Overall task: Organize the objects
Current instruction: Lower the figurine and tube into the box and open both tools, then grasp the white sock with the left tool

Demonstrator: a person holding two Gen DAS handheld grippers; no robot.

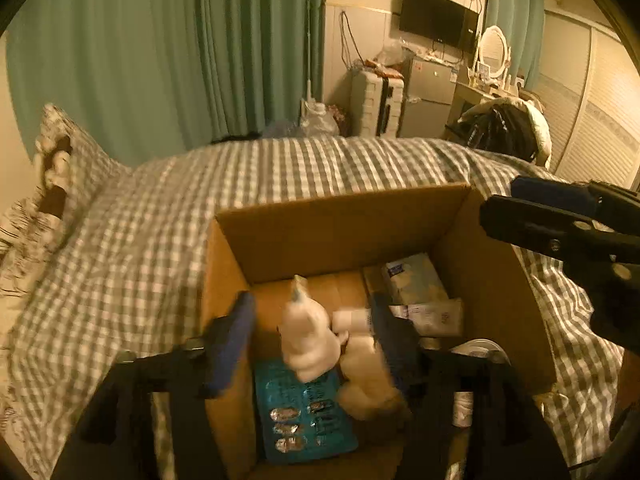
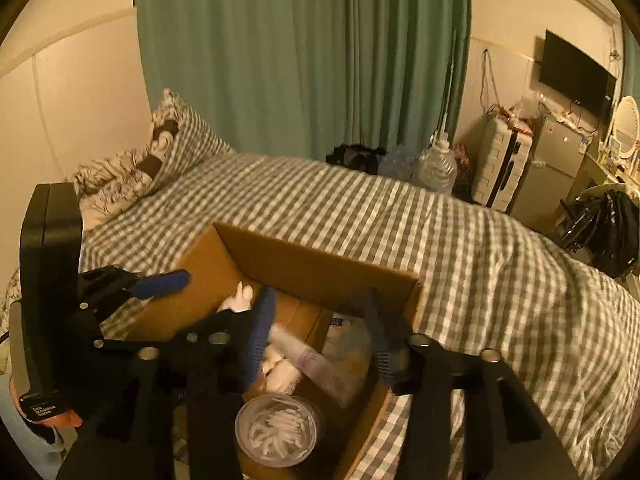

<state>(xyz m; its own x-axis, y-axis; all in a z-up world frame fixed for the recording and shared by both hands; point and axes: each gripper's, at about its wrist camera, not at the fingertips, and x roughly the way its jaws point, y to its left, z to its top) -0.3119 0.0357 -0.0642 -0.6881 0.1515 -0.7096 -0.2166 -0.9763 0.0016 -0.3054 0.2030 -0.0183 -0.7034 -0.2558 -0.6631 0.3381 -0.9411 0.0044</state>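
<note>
Both tongs wide open, empty, over cardboard box on bed: left gripper straddles white plush toy; right gripper above cotton-swab jar.

A cardboard box is sitting on the bed. Inside it, a plush toy is standing on a blister pack, with a second plush touching its right side. Packets are lying toward the box's right wall, and a round tub is resting in the near corner. Pillows are lying at the bed's head, left of the box. A suitcase is standing beyond the bed.
</note>
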